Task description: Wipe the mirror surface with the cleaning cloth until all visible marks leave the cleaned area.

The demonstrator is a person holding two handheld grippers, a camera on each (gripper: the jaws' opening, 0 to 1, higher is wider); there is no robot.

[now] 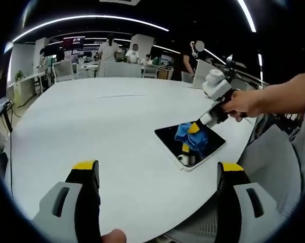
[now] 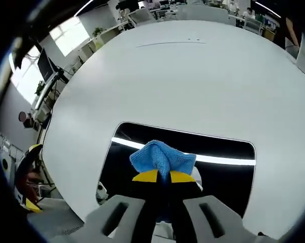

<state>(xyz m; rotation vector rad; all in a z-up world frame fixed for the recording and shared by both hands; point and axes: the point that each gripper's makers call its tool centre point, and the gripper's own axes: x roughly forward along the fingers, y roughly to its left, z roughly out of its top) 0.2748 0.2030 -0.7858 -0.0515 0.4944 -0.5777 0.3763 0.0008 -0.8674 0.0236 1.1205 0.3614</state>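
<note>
Right gripper (image 2: 164,176) pinches a bunched blue cleaning cloth (image 2: 162,158) on the dark rectangular mirror (image 2: 218,174), mid-wipe; next, sweep toward three o'clock. Left gripper (image 1: 157,174) hovers spread over the white bench (image 1: 106,126).

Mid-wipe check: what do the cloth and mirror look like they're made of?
Cloth: soft blue fabric, probably microfibre; it bunches into folds in the right gripper. Mirror: glossy glass-like panel, dark, reflecting ceiling light strips, pale rim.
</note>
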